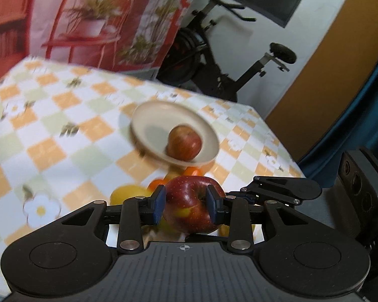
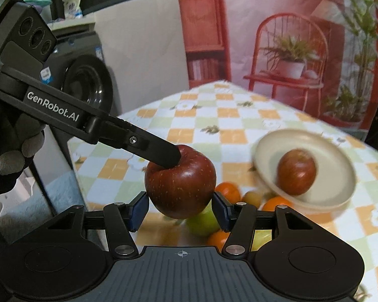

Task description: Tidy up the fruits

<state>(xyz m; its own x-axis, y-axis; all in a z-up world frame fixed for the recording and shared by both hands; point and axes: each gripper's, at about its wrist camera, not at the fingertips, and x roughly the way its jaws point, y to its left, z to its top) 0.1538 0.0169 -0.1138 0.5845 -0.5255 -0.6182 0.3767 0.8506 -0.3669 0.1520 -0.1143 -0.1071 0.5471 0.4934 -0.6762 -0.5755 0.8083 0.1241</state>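
The left hand-held gripper [image 1: 186, 207] pinches a dark red apple [image 1: 192, 205] between its two blue pads, one pad on each side of the fruit. The apple is lifted above the bench [image 1: 50, 125], which has a checked cloth.

In the right wrist view, the same apple [image 2: 180, 185] hangs just in front of the right hand-held gripper [image 2: 180, 210]. This gripper is spread, and its pads stand on both sides of the lower part of the apple; I cannot tell if they touch it. A finger of the left hand-held gripper [image 2: 163, 154] comes from the upper left and presses into the top of the apple.

Farther ahead of both grippers, a cream plate [image 1: 148, 120] holds a second red apple [image 1: 185, 144]. Under the lifted apple, near the plate, lie oranges [image 2: 228, 191] and a green fruit [image 2: 202, 222] on the bench. A yellow fruit [image 1: 128, 195] lies to the left, behind the left finger.
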